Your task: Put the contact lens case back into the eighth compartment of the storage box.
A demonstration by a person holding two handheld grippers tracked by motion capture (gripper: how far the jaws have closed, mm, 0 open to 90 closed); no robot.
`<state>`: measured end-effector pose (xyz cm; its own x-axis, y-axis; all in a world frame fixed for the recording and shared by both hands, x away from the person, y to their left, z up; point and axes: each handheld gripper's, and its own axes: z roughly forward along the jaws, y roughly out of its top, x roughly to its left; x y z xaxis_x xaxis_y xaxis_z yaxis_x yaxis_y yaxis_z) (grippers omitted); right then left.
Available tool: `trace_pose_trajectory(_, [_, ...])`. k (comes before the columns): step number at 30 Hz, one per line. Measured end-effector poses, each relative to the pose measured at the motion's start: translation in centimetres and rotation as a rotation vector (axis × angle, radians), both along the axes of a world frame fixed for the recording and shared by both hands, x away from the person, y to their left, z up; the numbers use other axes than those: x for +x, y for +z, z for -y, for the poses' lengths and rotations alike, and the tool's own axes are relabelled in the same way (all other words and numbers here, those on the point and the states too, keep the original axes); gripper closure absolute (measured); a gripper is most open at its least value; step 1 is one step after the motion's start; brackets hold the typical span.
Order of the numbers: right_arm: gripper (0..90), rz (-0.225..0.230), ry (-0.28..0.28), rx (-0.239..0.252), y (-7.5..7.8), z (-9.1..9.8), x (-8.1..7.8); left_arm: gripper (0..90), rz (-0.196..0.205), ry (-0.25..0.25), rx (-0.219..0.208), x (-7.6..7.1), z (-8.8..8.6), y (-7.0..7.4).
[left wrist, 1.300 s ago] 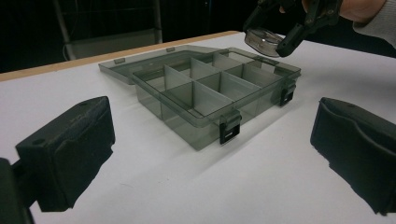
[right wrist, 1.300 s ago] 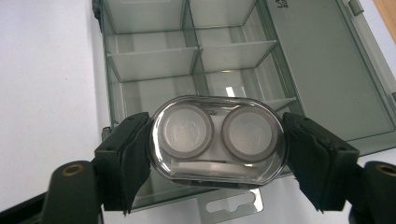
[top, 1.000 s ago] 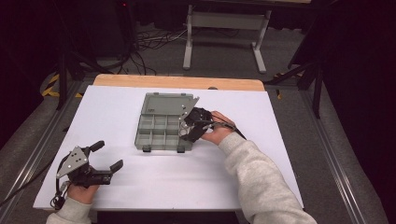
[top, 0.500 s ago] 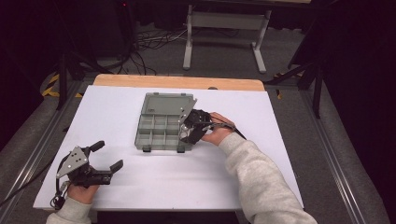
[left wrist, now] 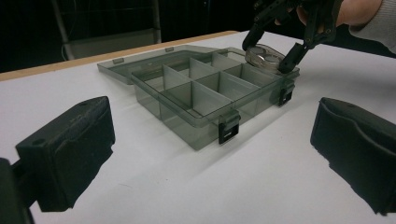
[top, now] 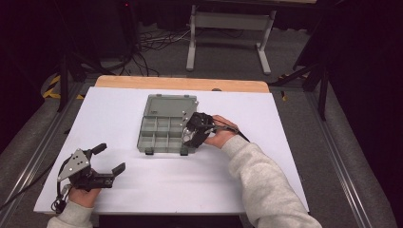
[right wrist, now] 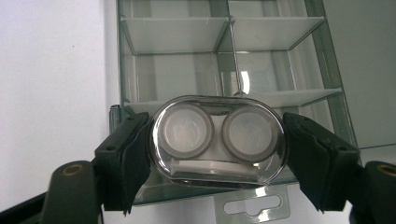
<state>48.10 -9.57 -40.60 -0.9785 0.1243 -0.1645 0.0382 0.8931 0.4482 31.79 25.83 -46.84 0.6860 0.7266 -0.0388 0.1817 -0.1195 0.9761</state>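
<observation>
The right gripper is clamped on a clear oval contact lens case, its pads pressing the case's two ends. Just beyond its jaws, the case hangs over a corner compartment of the open grey organizer box on the white counter. The left gripper rests well apart, jaws spread wide and empty.

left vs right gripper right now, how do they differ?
The left gripper stands open with nothing between its jaws; the right gripper is shut on the clear oval case. The left gripper rests near the table's front left corner; the right gripper hangs over the compartment box's right end. Both are hand-held with black jaws.
</observation>
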Motion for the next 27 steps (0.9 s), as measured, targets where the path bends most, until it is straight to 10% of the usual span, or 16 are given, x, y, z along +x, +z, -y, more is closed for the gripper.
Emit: trace_pose_trajectory(27, [16.6,-0.015,-0.037,0.111,1.5,0.6,0.0,0.7,-0.007,-0.001,0.002,0.0,0.0,0.0])
